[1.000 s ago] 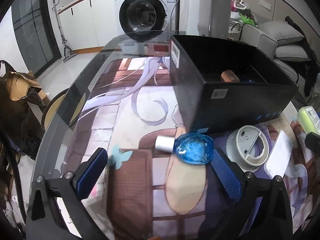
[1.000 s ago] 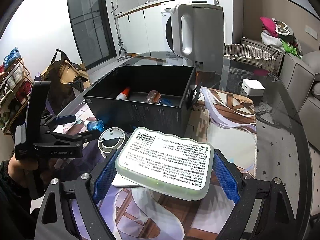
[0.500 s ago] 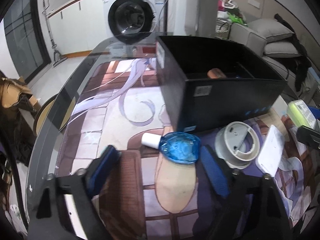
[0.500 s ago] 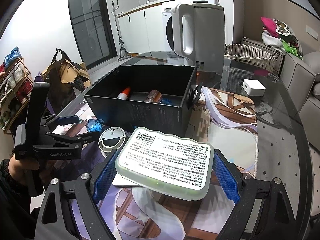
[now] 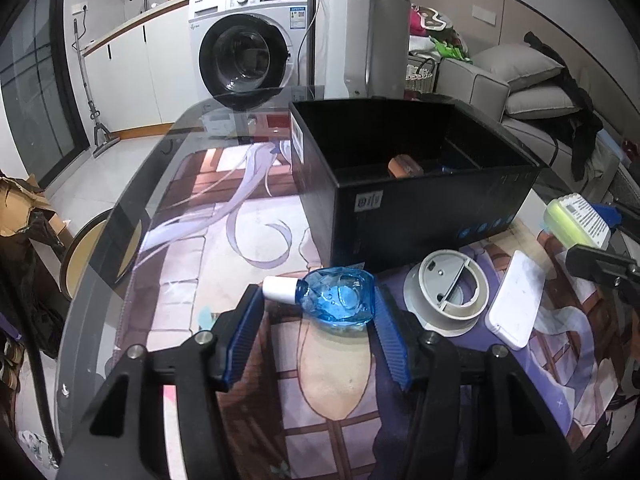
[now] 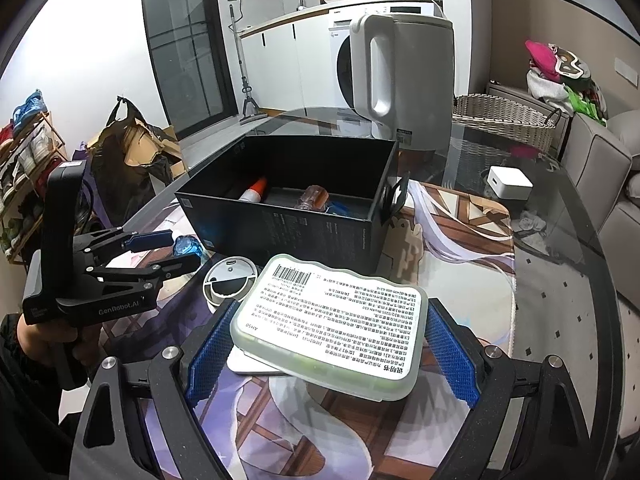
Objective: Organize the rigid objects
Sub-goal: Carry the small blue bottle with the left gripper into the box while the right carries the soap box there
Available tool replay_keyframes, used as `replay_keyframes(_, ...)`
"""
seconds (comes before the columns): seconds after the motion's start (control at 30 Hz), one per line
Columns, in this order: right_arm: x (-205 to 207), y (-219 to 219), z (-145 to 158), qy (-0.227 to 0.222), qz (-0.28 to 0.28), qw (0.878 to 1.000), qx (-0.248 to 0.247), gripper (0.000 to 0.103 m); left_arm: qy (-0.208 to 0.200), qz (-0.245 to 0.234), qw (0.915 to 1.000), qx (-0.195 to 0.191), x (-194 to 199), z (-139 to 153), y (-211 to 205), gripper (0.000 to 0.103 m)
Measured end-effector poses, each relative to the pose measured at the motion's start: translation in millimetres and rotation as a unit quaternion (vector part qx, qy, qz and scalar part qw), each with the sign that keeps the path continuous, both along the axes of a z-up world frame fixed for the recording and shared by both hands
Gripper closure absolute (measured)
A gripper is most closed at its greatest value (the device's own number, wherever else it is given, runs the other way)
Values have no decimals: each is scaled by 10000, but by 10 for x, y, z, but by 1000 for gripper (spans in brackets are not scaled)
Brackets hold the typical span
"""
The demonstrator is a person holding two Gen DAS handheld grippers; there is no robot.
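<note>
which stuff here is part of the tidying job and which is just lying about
Part of the job:
- blue bottle, between the closing left gripper jaws
- green case, held in the right gripper
- black box
- round grey disc
- flat white case

Lying about:
- white appliance
- wicker basket
- small white cube
- washing machine

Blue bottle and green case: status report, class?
Left gripper closing around clear blue white-capped bottle. Right gripper clamps pale green labelled case. Open black box ahead, unobstructed.
</note>
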State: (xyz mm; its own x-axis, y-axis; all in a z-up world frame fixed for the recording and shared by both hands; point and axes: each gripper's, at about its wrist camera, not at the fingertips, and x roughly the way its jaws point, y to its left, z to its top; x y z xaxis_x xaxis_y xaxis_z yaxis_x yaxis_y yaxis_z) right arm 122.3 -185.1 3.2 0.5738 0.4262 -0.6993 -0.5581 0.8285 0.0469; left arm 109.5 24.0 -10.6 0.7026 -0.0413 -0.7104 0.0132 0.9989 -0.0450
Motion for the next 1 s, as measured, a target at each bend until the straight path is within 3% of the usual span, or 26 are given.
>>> replay_keyframes(0.57,-127,0,225,-377,108,9991,163,12,-970,20,9950,-243,-218,465,57,48)
replay_keyframes(1.0,12,38,422,-711,101,9974,89,12,-1160,-147,9931,-88,-125,649,-147,48)
